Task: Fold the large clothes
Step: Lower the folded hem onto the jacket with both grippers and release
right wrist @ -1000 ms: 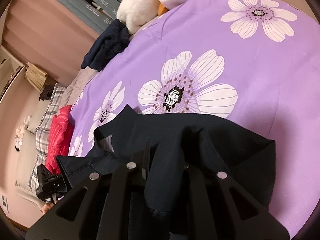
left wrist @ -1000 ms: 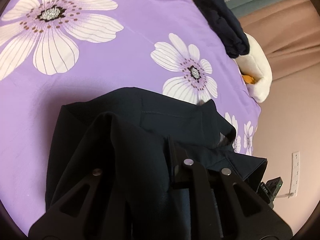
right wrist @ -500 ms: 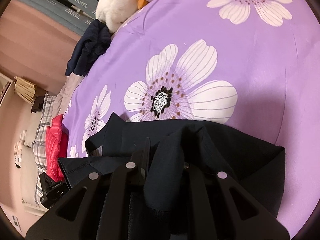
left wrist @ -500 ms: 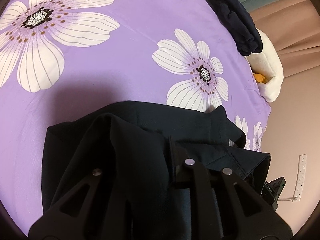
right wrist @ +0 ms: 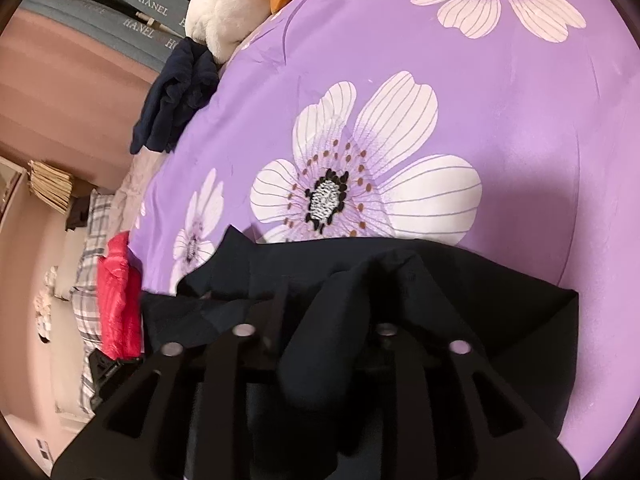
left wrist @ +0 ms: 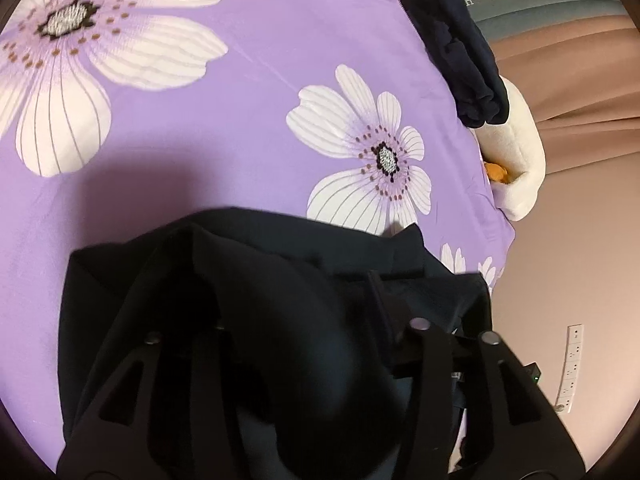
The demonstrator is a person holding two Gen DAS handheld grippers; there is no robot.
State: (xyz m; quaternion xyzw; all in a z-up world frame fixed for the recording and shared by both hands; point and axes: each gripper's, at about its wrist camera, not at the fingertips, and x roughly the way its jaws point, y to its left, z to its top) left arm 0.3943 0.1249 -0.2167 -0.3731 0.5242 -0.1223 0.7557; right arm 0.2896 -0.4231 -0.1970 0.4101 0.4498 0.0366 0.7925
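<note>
My left claw point(left wrist: 296, 320) and right claw point(right wrist: 332, 316) each pinch a bunched edge of the dark garment point(right wrist: 460, 300), draped limp over the bed point(right wrist: 520, 120) just ahead, soft, light, best gripped along its hem.

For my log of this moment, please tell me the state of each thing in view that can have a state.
Dark navy garment: bunched, held up over the purple floral bedsheet.
Left gripper: shut on the garment.
Right gripper: shut on the garment.
Second dark garment: crumpled at the bed edge.
Plush toy: lying beside it.
</note>
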